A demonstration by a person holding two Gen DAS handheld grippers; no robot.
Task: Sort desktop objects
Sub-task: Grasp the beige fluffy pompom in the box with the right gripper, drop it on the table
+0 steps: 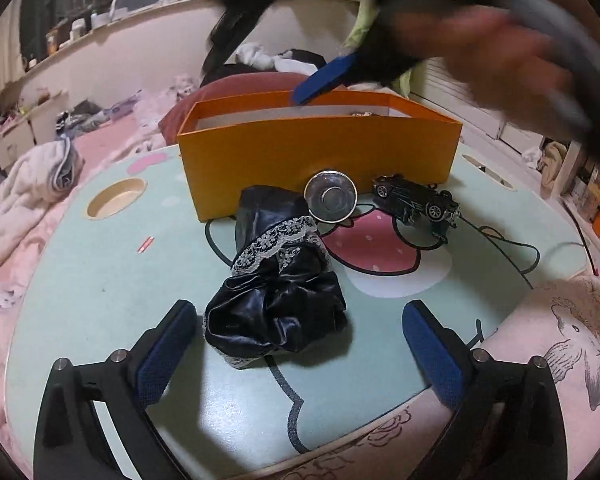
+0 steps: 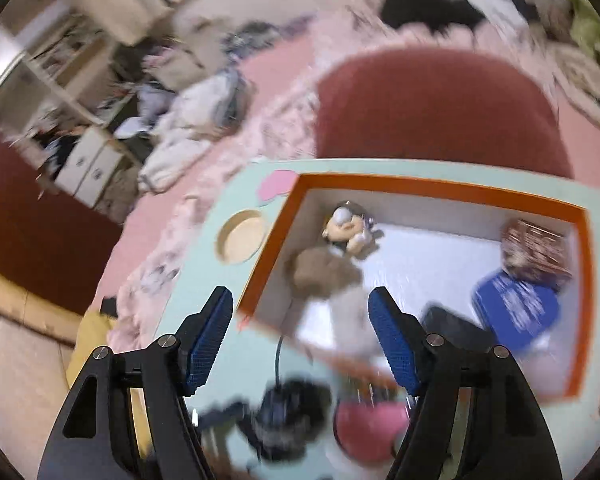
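An orange box stands at the far side of the mint table. In front of it lie a black satin and lace cloth, a round metal lid and a black toy car. My left gripper is open and empty, just short of the cloth. My right gripper is open above the box; a blurred brown and white plush is between its fingers, over the box. Inside lie a small figurine, a blue item and a brown patterned item.
The table has round cup holes at the left and at the far right. A black cable runs across the table's right side. A red cushion lies behind the box. Clothes and bedding surround the table.
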